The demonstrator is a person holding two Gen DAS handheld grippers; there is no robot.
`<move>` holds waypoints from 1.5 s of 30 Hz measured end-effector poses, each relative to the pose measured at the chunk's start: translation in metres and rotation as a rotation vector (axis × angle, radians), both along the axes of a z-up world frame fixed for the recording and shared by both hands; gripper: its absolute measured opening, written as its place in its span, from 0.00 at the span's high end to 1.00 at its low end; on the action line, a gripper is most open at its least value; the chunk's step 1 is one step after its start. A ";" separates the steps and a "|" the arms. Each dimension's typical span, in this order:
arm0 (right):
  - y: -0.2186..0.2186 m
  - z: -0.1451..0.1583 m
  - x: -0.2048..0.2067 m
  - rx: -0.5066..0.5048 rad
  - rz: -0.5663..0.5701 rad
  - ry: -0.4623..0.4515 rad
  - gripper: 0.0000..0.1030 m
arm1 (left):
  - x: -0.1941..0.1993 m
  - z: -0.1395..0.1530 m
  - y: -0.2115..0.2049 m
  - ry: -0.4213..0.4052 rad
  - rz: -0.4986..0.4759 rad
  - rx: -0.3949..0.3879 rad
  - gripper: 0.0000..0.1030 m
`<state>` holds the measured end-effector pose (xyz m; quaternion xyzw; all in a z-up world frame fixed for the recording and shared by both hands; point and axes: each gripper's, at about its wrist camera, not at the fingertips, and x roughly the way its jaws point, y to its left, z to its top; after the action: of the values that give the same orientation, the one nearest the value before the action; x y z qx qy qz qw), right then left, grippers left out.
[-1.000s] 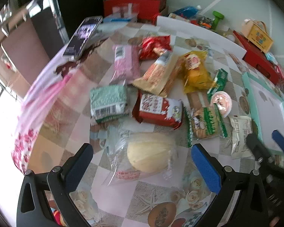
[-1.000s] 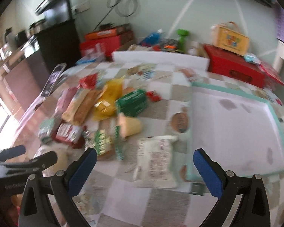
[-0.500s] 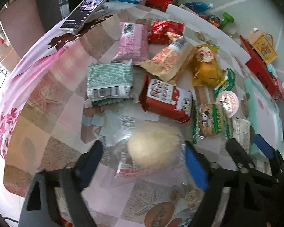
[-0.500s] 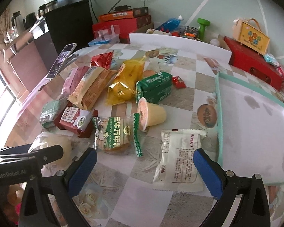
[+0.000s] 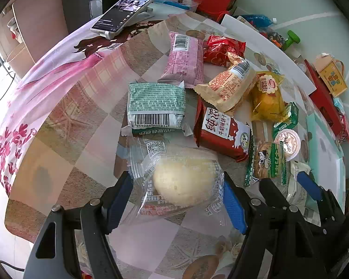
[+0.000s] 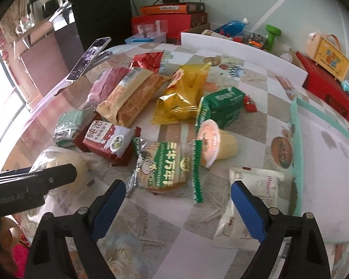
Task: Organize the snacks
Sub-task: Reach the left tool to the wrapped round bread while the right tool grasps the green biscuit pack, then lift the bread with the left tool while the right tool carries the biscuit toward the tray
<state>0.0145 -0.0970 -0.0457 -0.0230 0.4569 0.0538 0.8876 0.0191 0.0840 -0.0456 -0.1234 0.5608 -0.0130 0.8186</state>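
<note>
A pale round bun in a clear bag lies near the table's front edge. My left gripper straddles it with jaws closing, and both blue pads touch the bag's sides. The same gripper's black finger shows at the left of the right wrist view. My right gripper hangs low over a green-and-white biscuit pack. Its jaws are closing with the pack's near end between the fingertips, untouched. Its right finger overlaps a white packet. A teal-rimmed white tray lies to the right.
Further back lie a green pack, a pink pack, a red biscuit pack, a tan pack, a yellow bag and a jelly cup. A phone leans at the far left edge. Red boxes stand behind.
Both grippers have sunk toward the table. The left jaws narrowed until the pads met the bun bag. The right gripper slid left from the white packet to the green-and-white pack and narrowed slightly.
</note>
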 end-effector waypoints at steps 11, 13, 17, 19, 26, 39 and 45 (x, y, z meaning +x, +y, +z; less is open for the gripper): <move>0.015 -0.023 0.012 -0.041 0.027 0.047 0.15 | 0.003 -0.003 -0.002 0.006 0.002 0.000 0.26; 0.017 -0.023 0.013 -0.046 0.033 0.042 0.15 | 0.003 -0.003 -0.002 0.006 0.001 0.001 0.26; 0.018 -0.023 0.014 -0.046 0.031 0.036 0.15 | 0.004 -0.005 -0.003 0.009 0.003 0.000 0.26; 0.019 -0.021 0.013 -0.044 0.033 0.027 0.22 | 0.004 -0.005 -0.002 0.008 0.003 0.001 0.26; 0.023 -0.016 0.011 -0.057 0.048 0.008 0.38 | 0.004 -0.004 -0.003 0.003 0.001 -0.003 0.27; 0.014 0.007 0.000 -0.011 0.030 -0.047 0.40 | -0.001 0.013 -0.004 -0.039 -0.018 -0.010 0.28; 0.009 0.027 -0.009 0.014 0.021 -0.095 0.40 | -0.007 0.031 -0.005 -0.091 -0.020 -0.008 0.28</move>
<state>0.0056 -0.0878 -0.0186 -0.0238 0.4136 0.0650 0.9078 0.0123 0.0789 -0.0142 -0.1202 0.5241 -0.0292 0.8426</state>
